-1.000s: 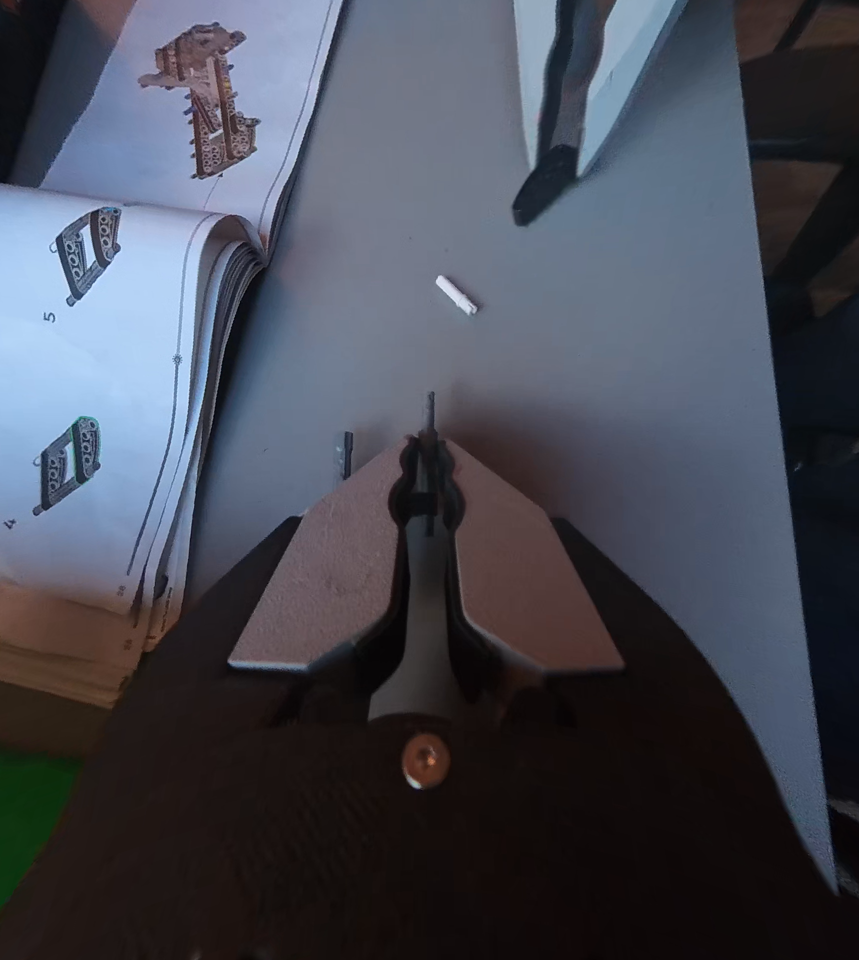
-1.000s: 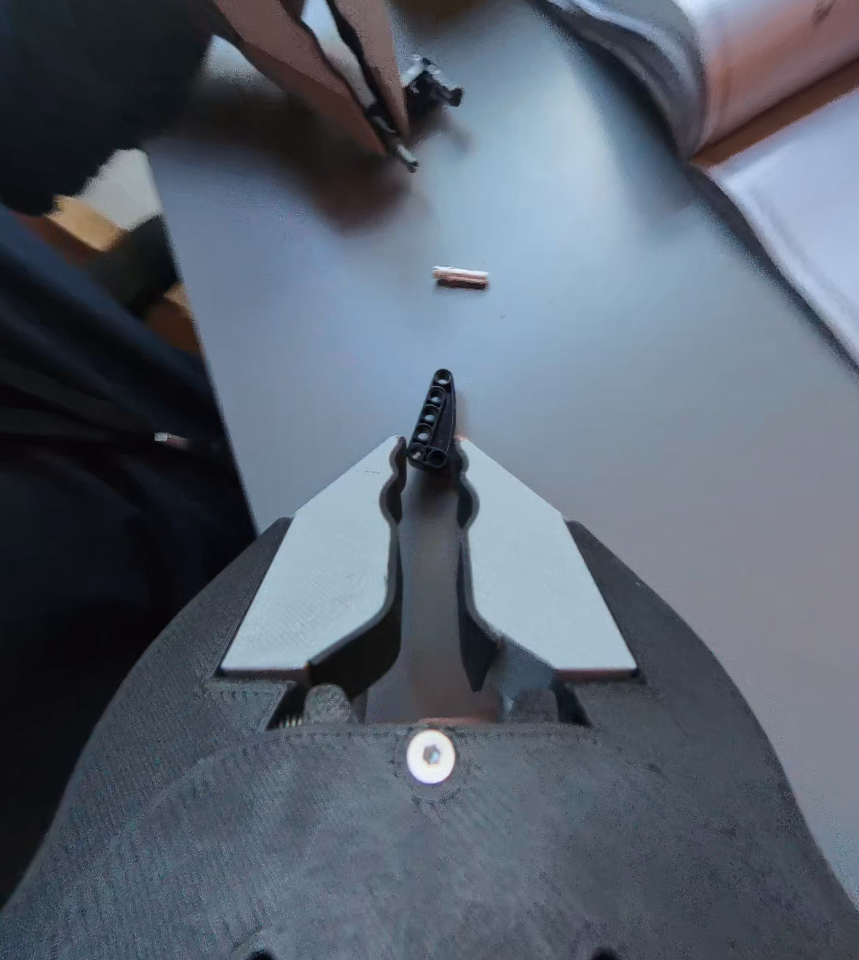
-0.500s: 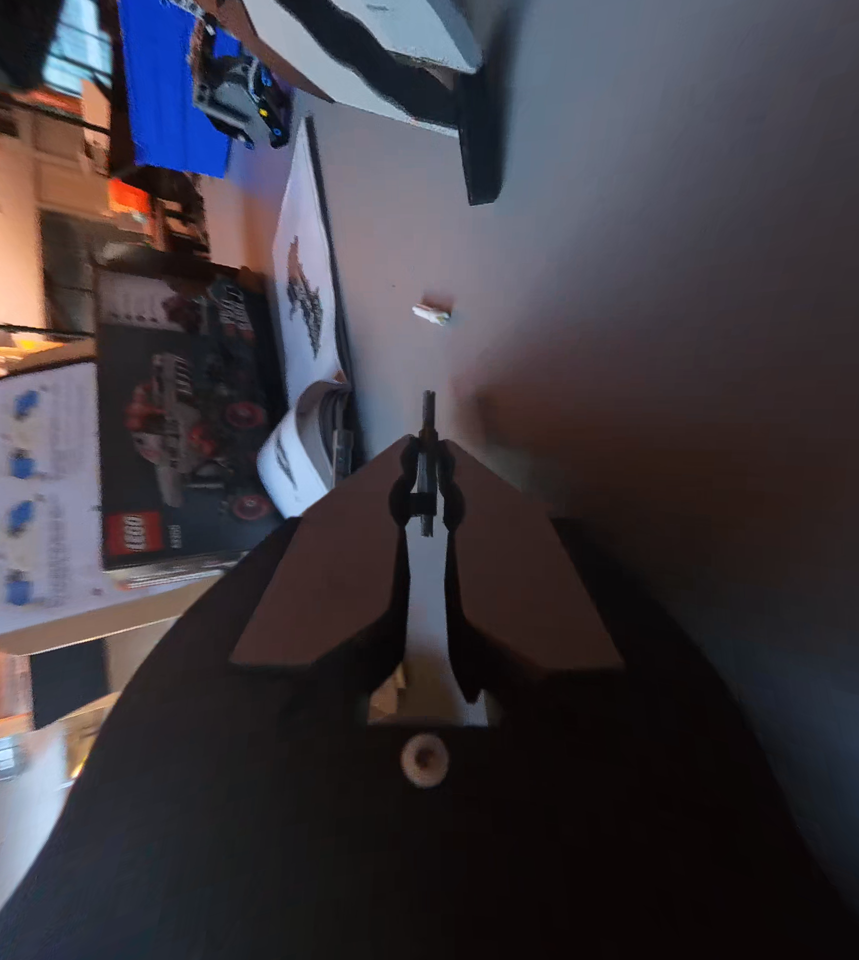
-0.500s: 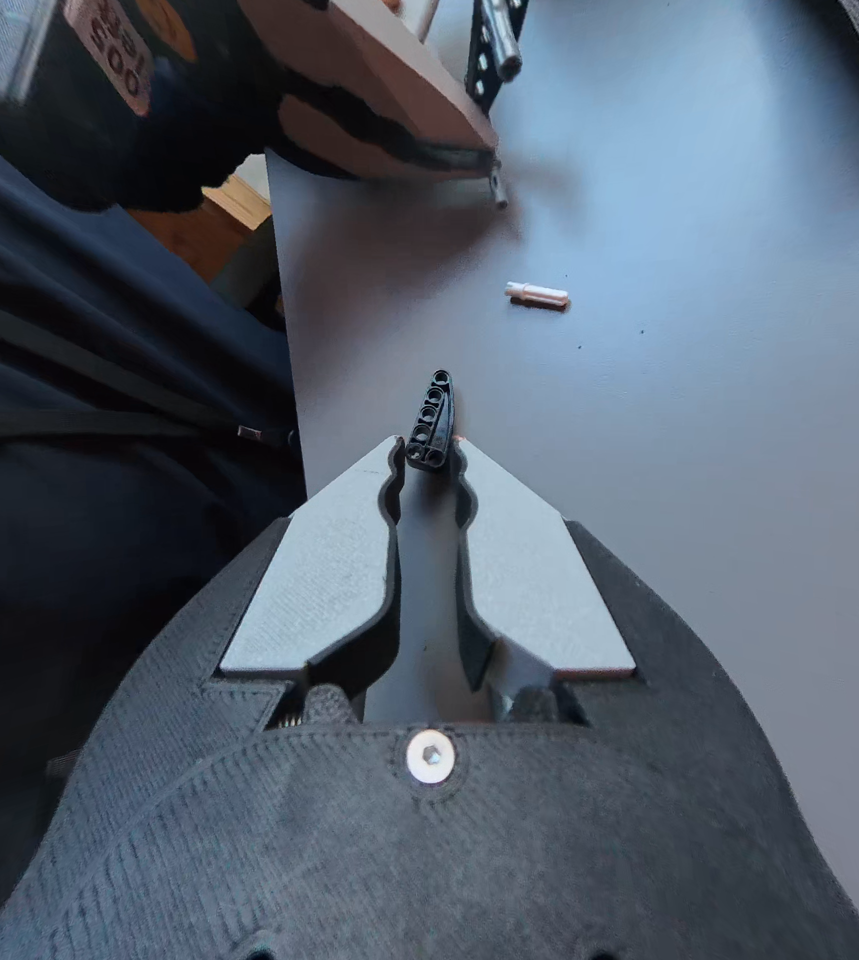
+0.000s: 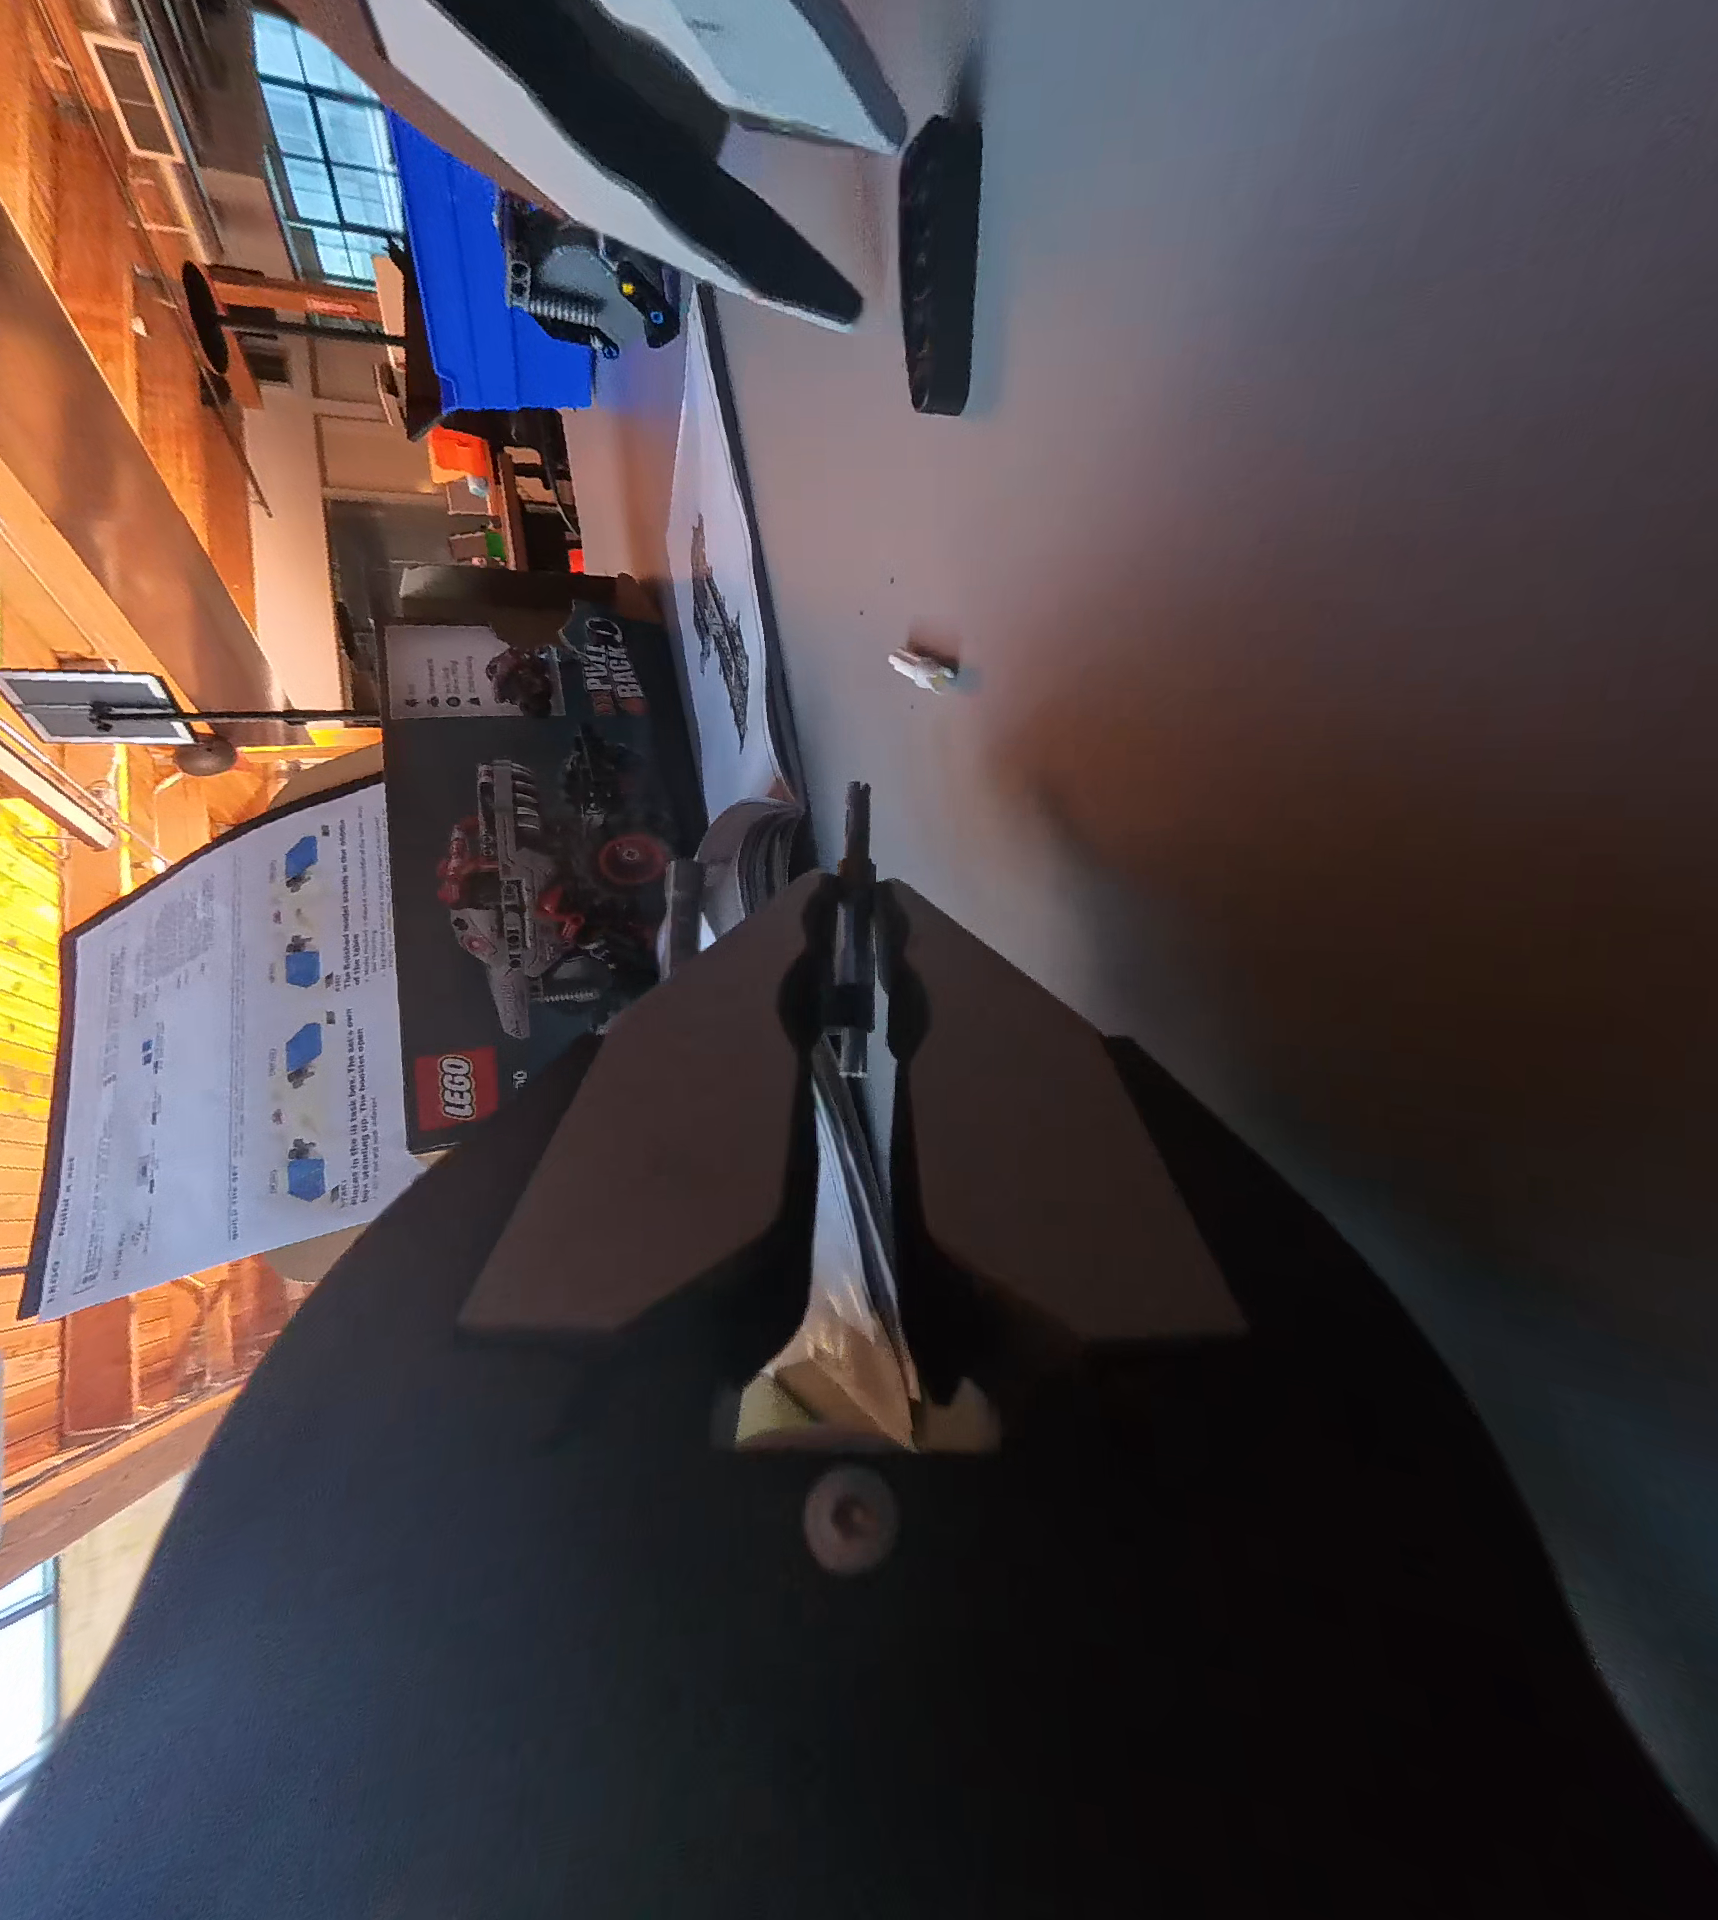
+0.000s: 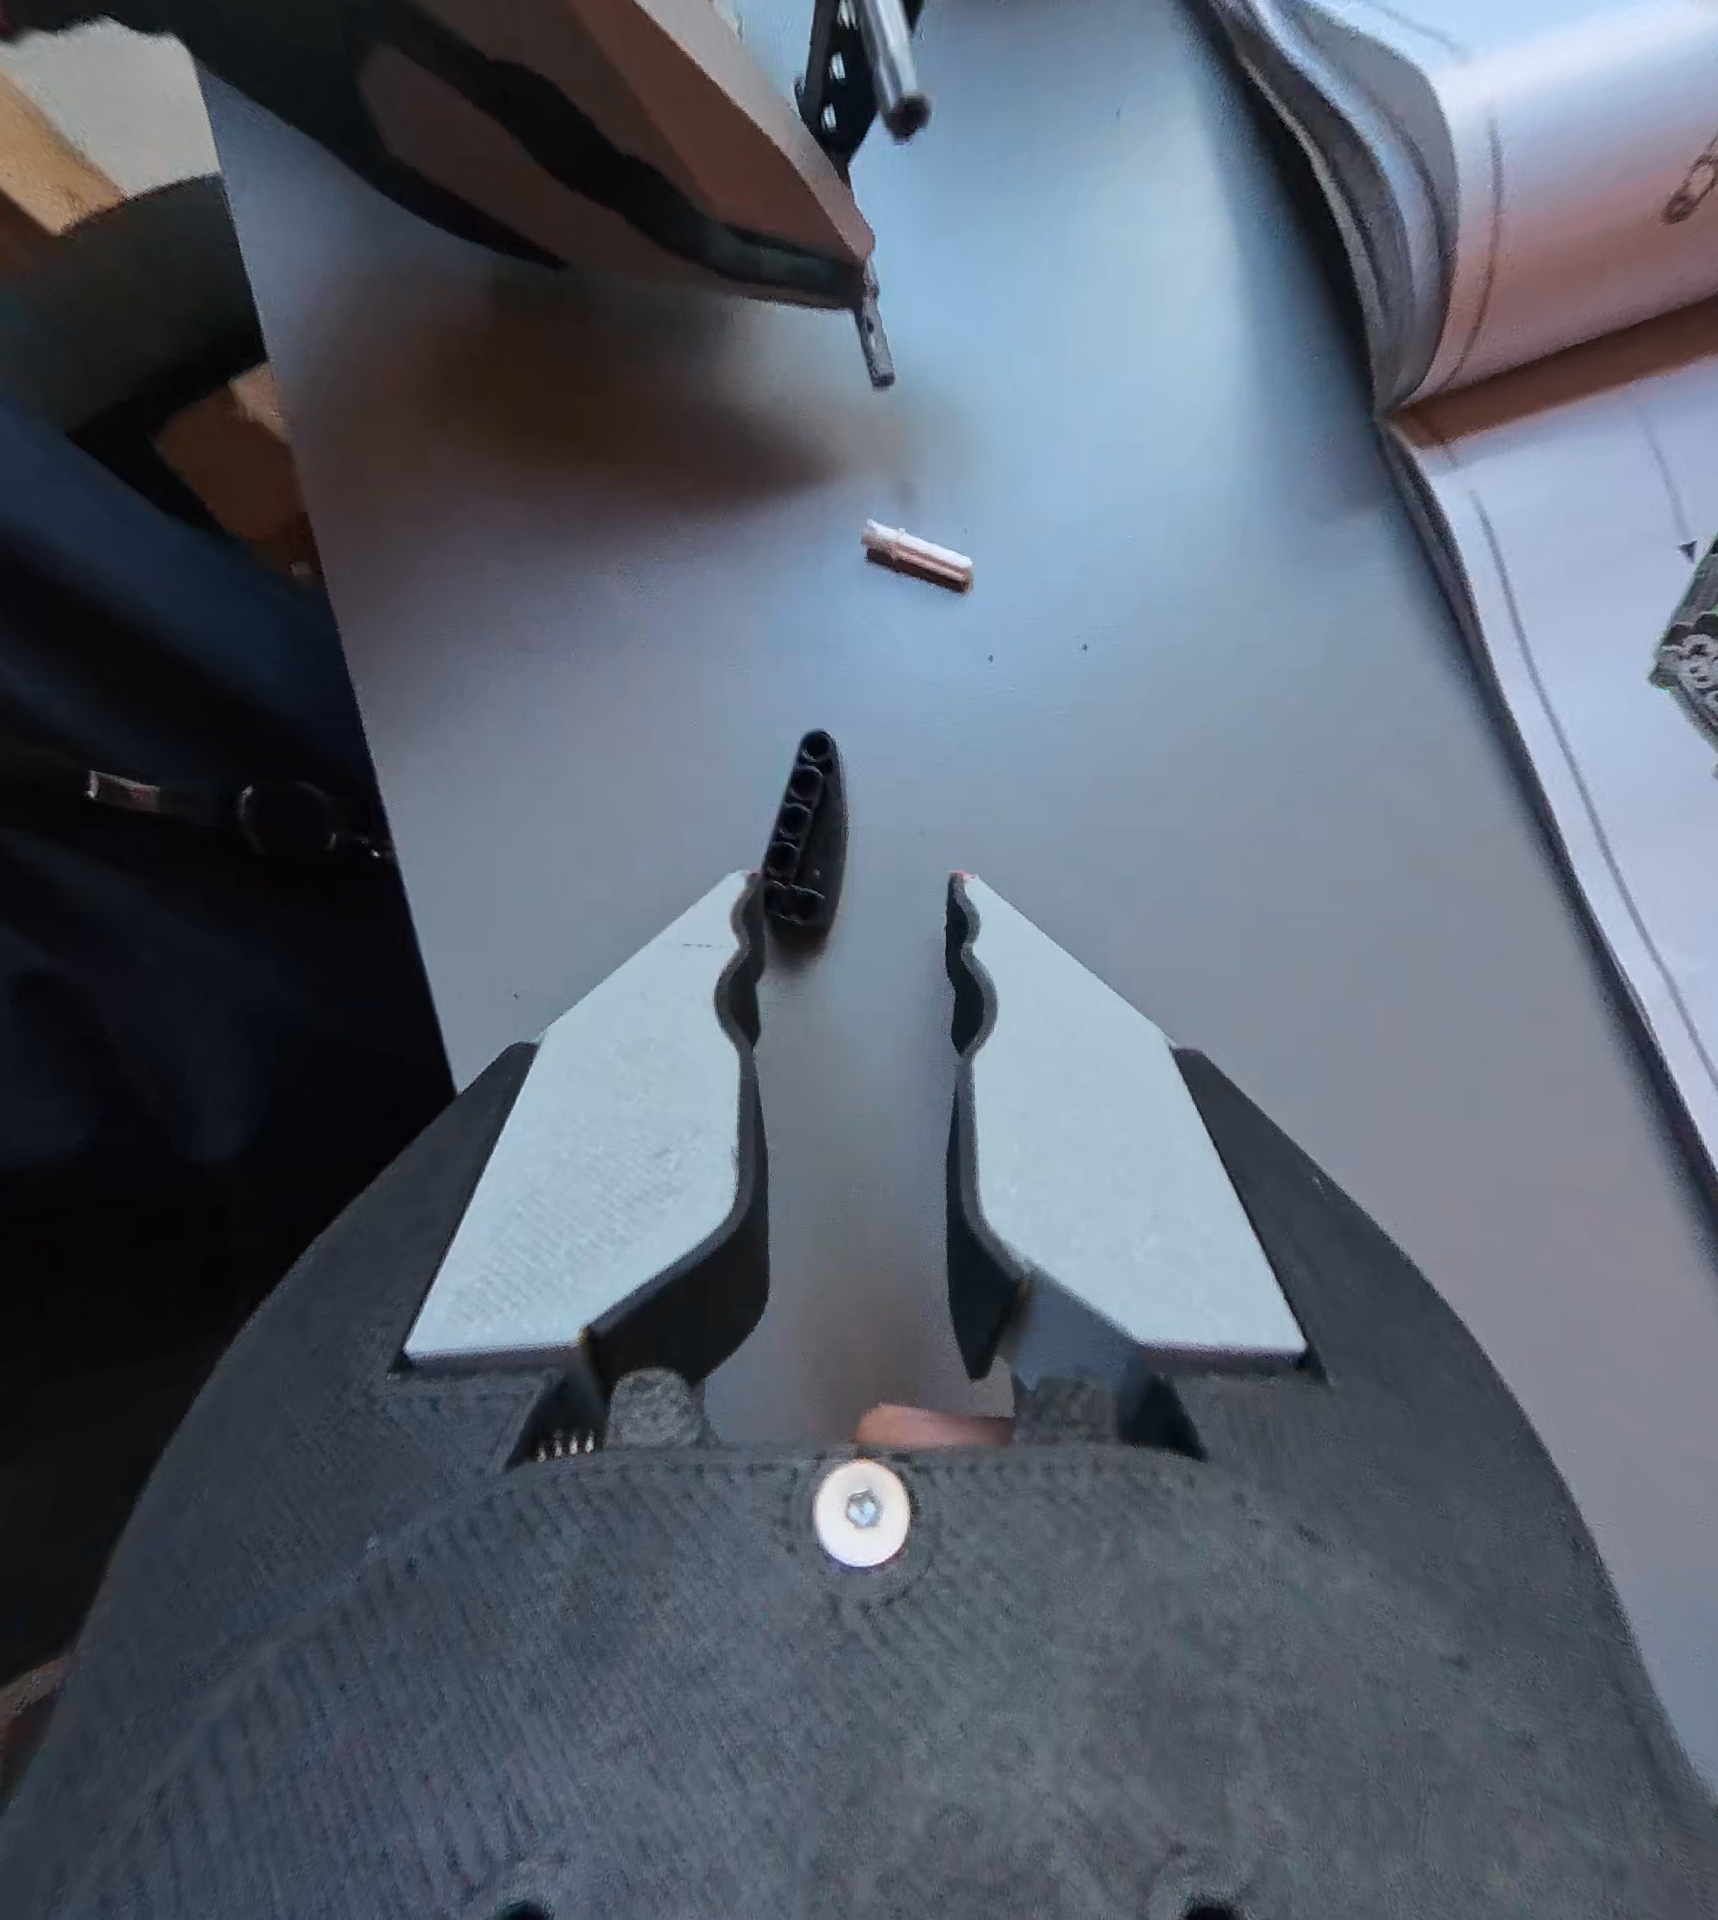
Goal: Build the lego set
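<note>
Left claw: together, clamped on a thin dark axle pin whose tip juts past the fingertips; over the last second this claw has rolled onto its side, so the grey table now stands upright in its view, and in the right wrist view the same claw hangs near the table's far-left edge with the pin pointing down. Set box and printed sheet: upright beyond the table's far edge, behind the open instruction booklet, which lies along the table's right edge. Black beam, short, with a row of holes: half a second ago pinched in the right claw, now free, resting on the table near its left edge, touching or just beside the left fingertip. Right claw: apart, holding nothing. White connector peg: loose on the table, between the beam and the left claw, place unchanged. Partly built model: at the table's far edge beside a blue bin. Judgement: the beam has been set down, perhaps for a better regrip or to free the right claw for the peg; pin and beam are not yet joined, and the build looks early.
</note>
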`<state>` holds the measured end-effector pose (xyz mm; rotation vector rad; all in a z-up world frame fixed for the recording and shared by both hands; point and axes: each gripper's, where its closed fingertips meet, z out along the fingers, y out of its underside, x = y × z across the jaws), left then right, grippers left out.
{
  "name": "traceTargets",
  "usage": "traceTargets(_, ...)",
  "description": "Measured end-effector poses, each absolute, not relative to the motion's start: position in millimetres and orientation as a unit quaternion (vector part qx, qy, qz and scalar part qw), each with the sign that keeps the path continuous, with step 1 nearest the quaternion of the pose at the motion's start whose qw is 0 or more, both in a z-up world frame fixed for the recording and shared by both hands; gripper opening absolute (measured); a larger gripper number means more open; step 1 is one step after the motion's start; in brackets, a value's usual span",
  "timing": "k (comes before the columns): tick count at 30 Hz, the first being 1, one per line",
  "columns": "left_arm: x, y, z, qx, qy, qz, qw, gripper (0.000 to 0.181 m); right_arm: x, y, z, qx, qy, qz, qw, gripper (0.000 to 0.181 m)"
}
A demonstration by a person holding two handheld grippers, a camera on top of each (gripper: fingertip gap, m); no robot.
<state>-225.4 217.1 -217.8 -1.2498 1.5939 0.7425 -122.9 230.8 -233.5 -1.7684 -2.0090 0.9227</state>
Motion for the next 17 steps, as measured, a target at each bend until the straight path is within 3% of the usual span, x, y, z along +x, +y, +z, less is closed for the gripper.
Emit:
traceTargets(8, -206, 219, -208, -0.403, 0.694, 0.378, 0.461, 0.003, -163, 232, -173, -0.587, -0.636, 0.418, 0.276, 0.042)
traceTargets(13, -187, 216, -209, -0.329, 0.736, 0.395, 0.440, 0.003, -186, 212, -160, -0.549, -0.648, 0.476, 0.230, 0.044)
traceTargets(17, -176, 217, -206, -0.306, 0.751, 0.392, 0.435, 0.003, -194, 205, -174, -0.541, -0.675, 0.456, 0.209, 0.027)
